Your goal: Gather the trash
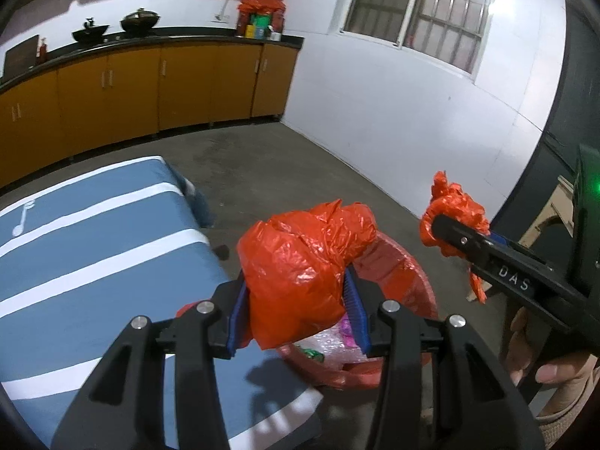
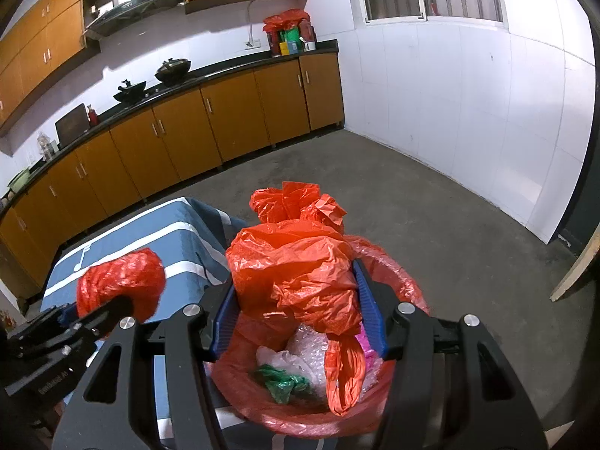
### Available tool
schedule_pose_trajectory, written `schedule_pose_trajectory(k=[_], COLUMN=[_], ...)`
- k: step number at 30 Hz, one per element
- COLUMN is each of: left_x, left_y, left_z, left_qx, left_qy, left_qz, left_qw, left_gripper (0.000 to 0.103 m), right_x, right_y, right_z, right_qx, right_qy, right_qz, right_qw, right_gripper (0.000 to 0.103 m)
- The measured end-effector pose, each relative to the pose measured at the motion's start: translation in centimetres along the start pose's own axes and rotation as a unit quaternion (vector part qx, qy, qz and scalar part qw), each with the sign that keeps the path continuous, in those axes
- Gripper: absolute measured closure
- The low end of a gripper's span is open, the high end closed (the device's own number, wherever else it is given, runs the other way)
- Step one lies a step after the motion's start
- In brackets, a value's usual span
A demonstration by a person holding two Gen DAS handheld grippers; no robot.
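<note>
While both jaws clench bunched handles of the red bag (image 2: pixel 296 262), draw them together evenly. Keep its mouth over the bin (image 2: pixel 390 262)

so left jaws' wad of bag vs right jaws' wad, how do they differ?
1. The left gripper clamps a compact rounded wad of the red bag; the right gripper clamps a bulkier, looser wad.
2. A twisted strip hangs from the right wad into the bag; none shows from the left one.
Shared: same crinkled red plastic, both held above the bag's open mouth.
</note>
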State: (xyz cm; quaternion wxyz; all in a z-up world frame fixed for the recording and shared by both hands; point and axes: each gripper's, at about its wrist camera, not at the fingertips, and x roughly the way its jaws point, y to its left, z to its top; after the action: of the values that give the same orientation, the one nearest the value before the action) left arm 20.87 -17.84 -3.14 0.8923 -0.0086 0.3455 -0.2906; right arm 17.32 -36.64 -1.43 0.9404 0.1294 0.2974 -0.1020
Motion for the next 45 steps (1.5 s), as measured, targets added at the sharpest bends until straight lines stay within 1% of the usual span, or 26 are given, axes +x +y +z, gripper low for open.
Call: schedule_pose_trajectory(k=[8,11,12,14,17,21,25,27,29,31,32,34,36,38,39,40,42,45], left_x=[3.5,4.7,5.1,5.9,6.6,6.8,6.1,5.3,4.3,2.7,1.8,0.0,-1.8,-4.3,-5.5,-6.3,-8.9,-11.5], left_y=[-1.6,-1.9,-1.9,-1.7,-1.3,-0.6,0.4,0.9,1.3,2.0,2.3,2.7,3.1,3.7,3.9,4.1,4.4,4.5], left_z=[0.3,0.4,0.4,0.2,-0.2,-0.6,-0.9,-1.0,-1.1,-1.3,-1.5,-1.8,-2.3,-3.1,-3.6,-3.9,-4.8,-5.9], left_qx=[0.008,0.005,0.004,-0.002,-0.012,-0.021,-0.025,-0.028,-0.029,-0.025,-0.022,-0.016,-0.011,-0.006,-0.004,-0.003,0.001,0.015], left_qy=[0.022,0.031,0.034,0.043,0.054,0.061,0.059,0.053,0.042,0.026,0.016,-0.002,-0.021,-0.045,-0.056,-0.063,-0.085,-0.110], left_qz=[-0.022,-0.027,-0.027,-0.026,-0.026,-0.027,-0.017,-0.009,0.002,0.018,0.029,0.049,0.068,0.093,0.104,0.112,0.140,0.176], left_qw=[0.9995,0.9992,0.9991,0.9987,0.9981,0.9976,0.9978,0.9981,0.9987,0.9992,0.9992,0.9987,0.9974,0.9946,0.9930,0.9918,0.9866,0.9780], left_gripper=[0.058,0.056,0.054,0.050,0.046,0.043,0.042,0.040,0.036,0.029,0.028,0.020,0.015,0.011,0.009,0.007,0.004,0.004], right_x=[0.7,1.0,1.1,1.3,1.4,1.2,0.2,-0.7,-1.6,-2.9,-3.4,-4.6,-5.8,-6.8,-7.4,-7.8,-8.5,-9.5], right_y=[-1.8,-2.5,-2.7,-3.3,-4.0,-4.2,-4.2,-3.8,-3.5,-2.8,-2.4,-1.7,-1.0,-0.5,-0.3,-0.2,0.1,0.9], right_z=[0.9,1.1,1.2,1.2,0.8,0.3,-0.3,-0.4,-0.5,-1.0,-1.1,-1.7,-2.3,-2.9,-3.3,-3.6,-3.9,-4.5], right_qx=[0.029,0.046,0.053,0.064,0.073,0.076,0.069,0.055,0.041,0.019,0.009,-0.009,-0.019,-0.020,-0.019,-0.019,-0.021,-0.030], right_qy=[0.001,-0.001,-0.002,-0.002,-0.002,0.001,-0.005,-0.016,-0.029,-0.047,-0.055,-0.074,-0.099,-0.120,-0.126,-0.126,-0.124,-0.124], right_qz=[0.006,0.016,0.020,0.026,0.032,0.029,0.017,0.001,-0.014,-0.033,-0.045,-0.068,-0.090,-0.104,-0.103,-0.102,-0.105,-0.115], right_qw=[1.000,0.999,0.998,0.998,0.997,0.997,0.997,0.998,0.999,0.998,0.997,0.995,0.991,0.987,0.986,0.987,0.986,0.985], right_gripper=[0.046,0.045,0.044,0.037,0.032,0.031,0.027,0.024,0.016,0.011,0.010,0.008,0.004,0.002,0.002,0.002,0.002,0.002])
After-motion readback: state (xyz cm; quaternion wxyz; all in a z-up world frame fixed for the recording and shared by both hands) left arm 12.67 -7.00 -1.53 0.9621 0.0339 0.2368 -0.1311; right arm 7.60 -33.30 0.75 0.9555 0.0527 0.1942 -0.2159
